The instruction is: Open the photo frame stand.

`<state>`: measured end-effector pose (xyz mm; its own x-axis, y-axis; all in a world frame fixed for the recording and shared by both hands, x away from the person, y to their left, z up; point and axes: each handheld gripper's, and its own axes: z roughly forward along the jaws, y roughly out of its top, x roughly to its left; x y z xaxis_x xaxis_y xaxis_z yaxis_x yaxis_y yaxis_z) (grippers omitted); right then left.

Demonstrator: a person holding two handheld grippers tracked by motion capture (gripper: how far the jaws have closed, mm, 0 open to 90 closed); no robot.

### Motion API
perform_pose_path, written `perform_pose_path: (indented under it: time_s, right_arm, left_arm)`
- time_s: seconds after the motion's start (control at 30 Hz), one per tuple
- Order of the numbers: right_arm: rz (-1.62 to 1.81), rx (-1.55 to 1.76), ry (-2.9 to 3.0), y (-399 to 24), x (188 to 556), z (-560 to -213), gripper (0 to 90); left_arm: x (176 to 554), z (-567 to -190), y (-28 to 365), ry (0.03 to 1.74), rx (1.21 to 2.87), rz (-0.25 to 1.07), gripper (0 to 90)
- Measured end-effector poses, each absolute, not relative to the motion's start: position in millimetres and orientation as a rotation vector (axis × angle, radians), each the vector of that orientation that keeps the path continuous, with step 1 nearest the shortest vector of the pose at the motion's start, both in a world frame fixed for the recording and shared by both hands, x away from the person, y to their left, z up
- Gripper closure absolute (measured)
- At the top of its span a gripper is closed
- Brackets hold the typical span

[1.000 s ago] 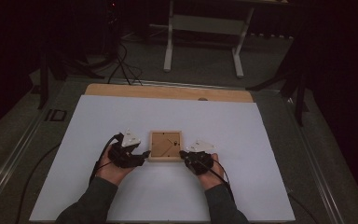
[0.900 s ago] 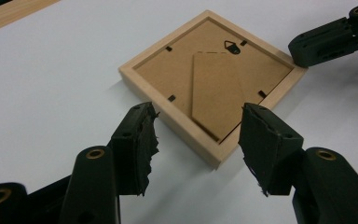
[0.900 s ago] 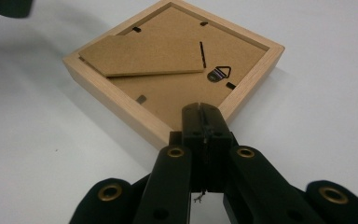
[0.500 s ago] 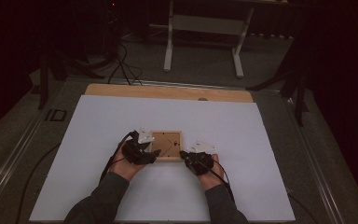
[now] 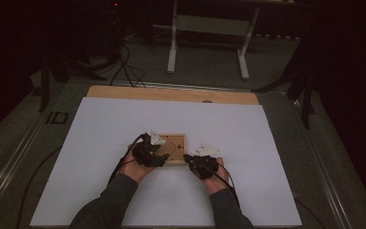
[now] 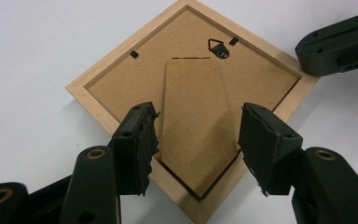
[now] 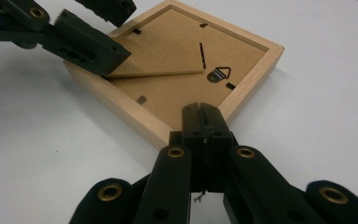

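**Picture frame face-down, one claw spread over it, the other clenched at its edge**

A small wooden picture frame (image 5: 174,149) is laid face-down near the middle of the white counter (image 5: 100,143), so its brown backing board (image 6: 191,79) is what gets seen, with the little metal hanger (image 6: 218,46) near one corner. The cardboard easel stand (image 6: 196,126) is hinged on that backing, and in the right gripper view it looks slightly lifted at its free end.

The left claw (image 6: 198,140) is held released, jaws spread either side of the stand's lower end, nothing pinched. The right claw (image 7: 205,123) is clenched tight with nothing gripped, its tip parked at the frame's wooden edge; whether it's actually touching can't be told.
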<state>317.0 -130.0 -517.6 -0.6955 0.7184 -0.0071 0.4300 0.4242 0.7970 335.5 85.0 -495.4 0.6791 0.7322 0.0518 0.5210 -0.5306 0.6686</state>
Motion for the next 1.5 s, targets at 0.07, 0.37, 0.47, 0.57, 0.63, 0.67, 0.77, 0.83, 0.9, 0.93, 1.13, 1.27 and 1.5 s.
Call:
perform_pose_path:
  time_s: [0.07,0.37,0.47,0.57,0.63,0.67,0.77,0.83,0.9,0.93,1.13,1.27,1.5]
  right_arm:
    - [1.157,0.987,2.336,-130.0,316.9,-517.6,89.7]
    - [1.159,0.991,2.336,-130.0,316.9,-517.6,89.8]
    - [1.159,0.992,2.335,-130.0,316.8,-517.6,89.7]
    - [1.159,0.992,2.336,-130.1,316.8,-517.6,89.7]
    - [1.159,0.991,2.337,-130.1,316.9,-517.6,89.8]
    - [1.159,0.992,2.337,-130.2,316.9,-517.6,89.8]
    - [1.160,0.990,2.338,-130.3,317.1,-517.6,89.7]
    - [1.161,0.990,2.338,-130.4,317.2,-517.6,89.8]
    - [1.161,0.990,2.339,-130.4,317.2,-517.6,89.8]
    - [1.161,0.989,2.338,-130.4,317.2,-517.6,89.7]
    - [1.161,0.988,2.338,-130.4,317.2,-517.6,89.8]
    - [1.161,0.990,2.339,-130.4,317.2,-517.6,89.7]
    - [1.162,0.990,2.340,-130.5,317.3,-517.6,89.8]
  left_arm:
    - [336.8,-497.0,83.9,0.964,2.263,0.434,45.2]
    - [341.9,-503.9,80.7,0.988,2.258,0.407,46.0]
    - [342.4,-503.8,81.6,0.987,2.256,0.385,49.0]
    - [342.9,-503.5,82.1,0.990,2.257,0.382,50.6]
    - [343.3,-502.1,80.6,0.994,2.271,0.387,51.0]
    - [343.2,-501.2,79.6,0.997,2.274,0.391,51.0]
    - [344.6,-496.2,79.7,1.003,2.267,0.381,51.1]
    - [346.0,-491.7,80.6,1.012,2.244,0.367,51.2]
    - [346.3,-487.0,80.2,1.009,2.232,0.374,51.2]
    - [346.1,-485.5,79.2,1.004,2.236,0.385,51.2]
    - [346.1,-486.7,78.1,1.008,2.251,0.385,50.6]
    - [344.2,-489.0,78.0,1.009,2.267,0.401,44.5]
    - [340.2,-496.1,85.3,1.022,2.284,0.374,44.9]
